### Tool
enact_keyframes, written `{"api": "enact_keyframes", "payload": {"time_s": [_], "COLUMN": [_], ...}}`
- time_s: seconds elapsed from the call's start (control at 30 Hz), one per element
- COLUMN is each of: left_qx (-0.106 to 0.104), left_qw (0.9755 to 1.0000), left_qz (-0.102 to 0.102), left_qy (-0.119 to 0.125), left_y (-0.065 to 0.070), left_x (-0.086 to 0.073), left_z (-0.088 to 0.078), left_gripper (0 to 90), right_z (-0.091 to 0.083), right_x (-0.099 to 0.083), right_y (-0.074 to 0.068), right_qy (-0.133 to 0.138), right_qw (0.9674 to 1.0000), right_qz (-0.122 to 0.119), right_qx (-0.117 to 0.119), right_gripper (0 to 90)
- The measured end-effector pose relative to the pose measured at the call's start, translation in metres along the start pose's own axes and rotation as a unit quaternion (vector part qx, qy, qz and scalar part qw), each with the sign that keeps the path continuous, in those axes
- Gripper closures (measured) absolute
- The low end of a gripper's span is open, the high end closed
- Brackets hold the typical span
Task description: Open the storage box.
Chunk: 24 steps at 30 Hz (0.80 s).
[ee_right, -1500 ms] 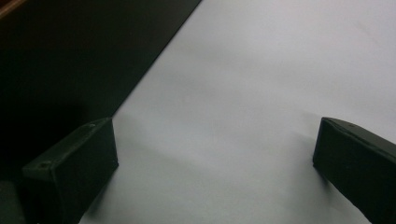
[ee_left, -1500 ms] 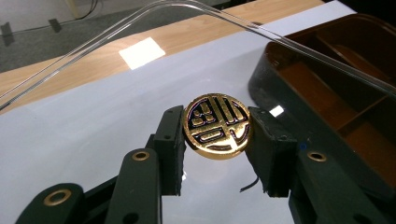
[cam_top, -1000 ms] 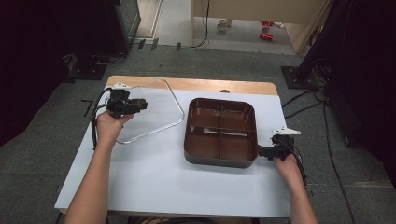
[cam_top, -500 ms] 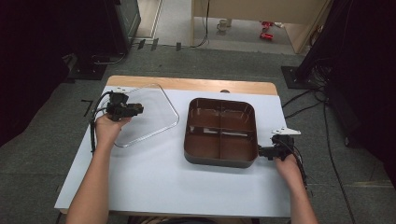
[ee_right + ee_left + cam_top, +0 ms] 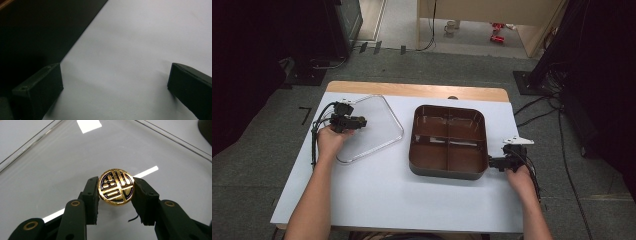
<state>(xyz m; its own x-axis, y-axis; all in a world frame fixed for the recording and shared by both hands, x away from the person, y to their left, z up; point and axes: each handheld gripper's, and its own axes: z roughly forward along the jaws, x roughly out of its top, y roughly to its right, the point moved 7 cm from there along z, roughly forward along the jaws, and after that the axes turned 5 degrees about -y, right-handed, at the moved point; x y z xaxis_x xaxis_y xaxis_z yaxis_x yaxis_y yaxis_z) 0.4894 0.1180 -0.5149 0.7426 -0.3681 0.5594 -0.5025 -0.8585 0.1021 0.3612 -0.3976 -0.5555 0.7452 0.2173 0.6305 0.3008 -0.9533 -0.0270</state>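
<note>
The left gripper (image 5: 115, 195) has its jaws clamped on the gold knob (image 5: 116, 187) of the clear lid (image 5: 369, 127), which lies flat on the desk (image 5: 412, 200) — well left of the brown tray (image 5: 448, 141). The right gripper (image 5: 497, 162) sits nearer, just beside the tray's right corner — jaws wide open, holding nothing.

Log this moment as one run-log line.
left gripper: shut on gold knob of clear lid | lid: left of brown tray | right gripper: open, beside tray

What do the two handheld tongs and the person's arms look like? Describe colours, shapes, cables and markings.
Both tongs are black. The left tongs have two blocky jaws on arms with brass-coloured rivets, and a black cable loops from the body. The right tongs carry a pale three-cornered plate on top; their jaws end in plain, black, rectangular pads. The forearms are bare, with no sleeves in view.
</note>
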Motion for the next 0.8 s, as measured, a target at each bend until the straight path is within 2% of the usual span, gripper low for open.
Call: {"api": "enact_keyframes", "payload": {"time_s": [0.13,0.27,0.37,0.43,0.5,0.67,0.8], "left_qx": [0.010,0.018,0.005,0.013,0.018,0.013,-0.001], "left_qw": [0.9998,0.9996,0.9998,0.9995,0.9993,0.9995,0.9993], "left_qz": [0.010,0.017,0.014,0.027,0.031,0.023,0.020], "left_qy": [-0.011,-0.011,-0.010,-0.009,-0.007,0.015,0.033], "left_y": [0.001,0.003,0.004,0.007,0.008,0.009,0.016], "left_x": [-0.002,-0.002,-0.001,0.000,0.002,0.007,0.012], "left_z": [0.004,0.004,0.003,0.001,-0.001,-0.011,-0.022], "left_gripper": [58.5,57.7,51.4,47.5,45.9,44.6,43.4], "right_z": [0.000,0.000,0.000,0.000,0.000,0.000,0.000], "right_x": [0.000,0.000,0.000,0.000,0.000,0.000,0.000], "right_y": [0.000,0.000,0.000,0.000,0.000,0.000,0.000], "right_qy": [0.000,0.000,0.000,0.000,0.000,0.000,0.000], "right_qw": [1.0000,1.0000,1.0000,1.0000,1.0000,1.0000,1.0000], "right_qz": [0.000,0.000,0.000,0.000,0.000,0.000,0.000], "right_qx": [0.000,0.000,0.000,0.000,0.000,0.000,0.000], "right_gripper": [0.0,0.0,0.0,0.0,0.0,0.0,0.0]}}
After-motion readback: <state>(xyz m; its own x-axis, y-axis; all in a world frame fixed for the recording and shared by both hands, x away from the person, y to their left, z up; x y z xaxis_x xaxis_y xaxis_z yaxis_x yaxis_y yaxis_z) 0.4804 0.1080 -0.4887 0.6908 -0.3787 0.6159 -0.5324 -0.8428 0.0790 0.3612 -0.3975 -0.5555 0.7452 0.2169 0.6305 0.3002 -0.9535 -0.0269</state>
